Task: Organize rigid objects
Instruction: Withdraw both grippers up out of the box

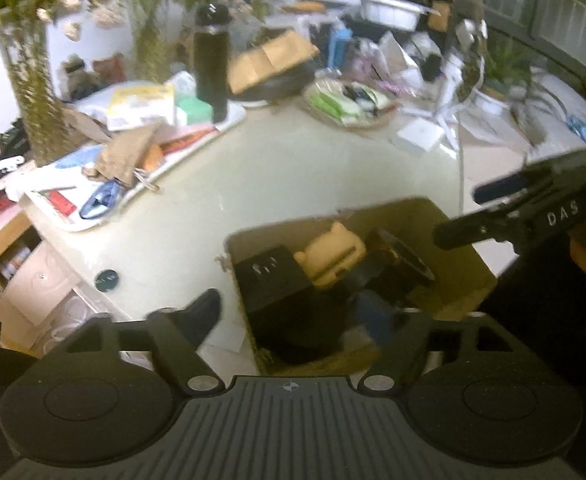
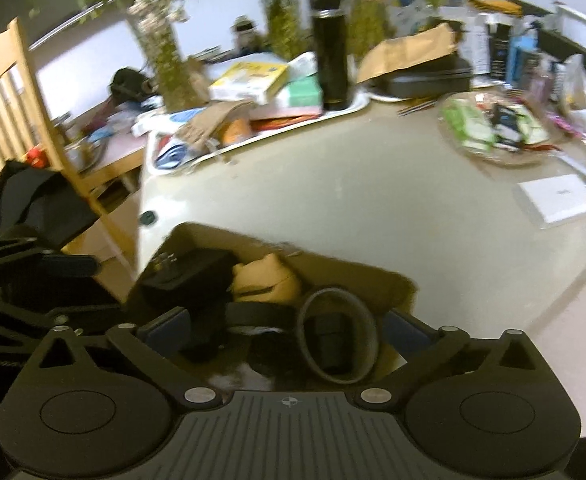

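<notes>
An open cardboard box [image 1: 449,248] stands at the near edge of the pale table [image 1: 293,168]. Inside lie a black cube-shaped item [image 1: 273,280], a tan bear-shaped item [image 1: 333,252] and dark parts. In the right wrist view the box [image 2: 349,268] also holds a black ring [image 2: 339,334]. My left gripper [image 1: 293,312] is open above the box's near side; only one dark fingertip [image 1: 205,308] shows clearly. My right gripper [image 2: 285,328] is open over the box, and it also shows in the left wrist view [image 1: 489,208], spread, at the right.
A black bottle [image 1: 212,64] stands on a cluttered white tray [image 1: 133,200] at the back left. A plate of packets [image 1: 345,104] and a white box [image 1: 419,136] lie further back. A wooden chair [image 2: 9,92] stands left of the table. Plants line the rear.
</notes>
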`<state>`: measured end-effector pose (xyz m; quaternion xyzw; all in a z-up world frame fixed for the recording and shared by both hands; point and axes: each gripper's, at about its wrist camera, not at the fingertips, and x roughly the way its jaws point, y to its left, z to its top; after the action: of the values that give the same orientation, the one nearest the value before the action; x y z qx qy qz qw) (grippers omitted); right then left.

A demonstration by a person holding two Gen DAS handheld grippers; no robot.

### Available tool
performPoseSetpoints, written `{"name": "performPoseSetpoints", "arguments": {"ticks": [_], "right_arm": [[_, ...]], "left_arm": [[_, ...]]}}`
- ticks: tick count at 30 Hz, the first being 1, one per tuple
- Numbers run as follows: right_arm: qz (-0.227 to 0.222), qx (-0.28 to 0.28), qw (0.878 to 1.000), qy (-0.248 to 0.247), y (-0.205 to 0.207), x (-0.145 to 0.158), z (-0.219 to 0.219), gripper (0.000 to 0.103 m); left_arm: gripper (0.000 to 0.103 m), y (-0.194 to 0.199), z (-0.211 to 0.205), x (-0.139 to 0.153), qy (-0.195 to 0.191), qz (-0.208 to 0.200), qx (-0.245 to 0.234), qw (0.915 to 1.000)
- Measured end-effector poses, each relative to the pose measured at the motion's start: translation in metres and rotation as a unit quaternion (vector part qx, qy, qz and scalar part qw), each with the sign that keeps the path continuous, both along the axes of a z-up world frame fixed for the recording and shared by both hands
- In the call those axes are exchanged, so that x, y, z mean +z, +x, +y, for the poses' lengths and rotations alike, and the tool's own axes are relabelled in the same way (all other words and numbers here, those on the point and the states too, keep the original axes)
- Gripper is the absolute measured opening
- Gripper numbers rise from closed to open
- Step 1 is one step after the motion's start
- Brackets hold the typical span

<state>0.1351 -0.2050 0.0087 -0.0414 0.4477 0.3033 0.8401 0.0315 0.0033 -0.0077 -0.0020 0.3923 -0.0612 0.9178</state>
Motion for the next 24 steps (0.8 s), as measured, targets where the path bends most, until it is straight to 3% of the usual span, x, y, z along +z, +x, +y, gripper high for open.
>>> {"name": "performPoseSetpoints", "arguments": {"ticks": [5,7,9,15,24], "right_arm": [[-0.026,-0.029,0.999,-0.01,-0.007,0.003,-0.013,0.103],[-0.032,-0.04,0.999,-0.011,-0.011,0.002,-0.017,0.103],[-0.034,-0.051,0.998,-0.011,-0.015,0.001,-0.021,0.103],[-0.021,-0.065,0.998,-0.018,-0.027,-0.01,-0.029,0.103],[0.02,-0.076,0.996,-0.037,-0.042,-0.032,-0.032,0.103]], "left_arm": [[0.091,-0.003,0.002,0.005,0.007,-0.022,0.019,0.9996],[0.103,-0.005,0.001,0.007,0.015,-0.036,0.023,0.999],[0.103,-0.006,-0.002,0.008,0.025,-0.052,0.025,0.998],[0.103,-0.006,-0.001,0.006,0.029,-0.044,0.034,0.998],[0.103,-0.006,-0.001,-0.008,0.044,0.01,0.038,0.9983]]}}
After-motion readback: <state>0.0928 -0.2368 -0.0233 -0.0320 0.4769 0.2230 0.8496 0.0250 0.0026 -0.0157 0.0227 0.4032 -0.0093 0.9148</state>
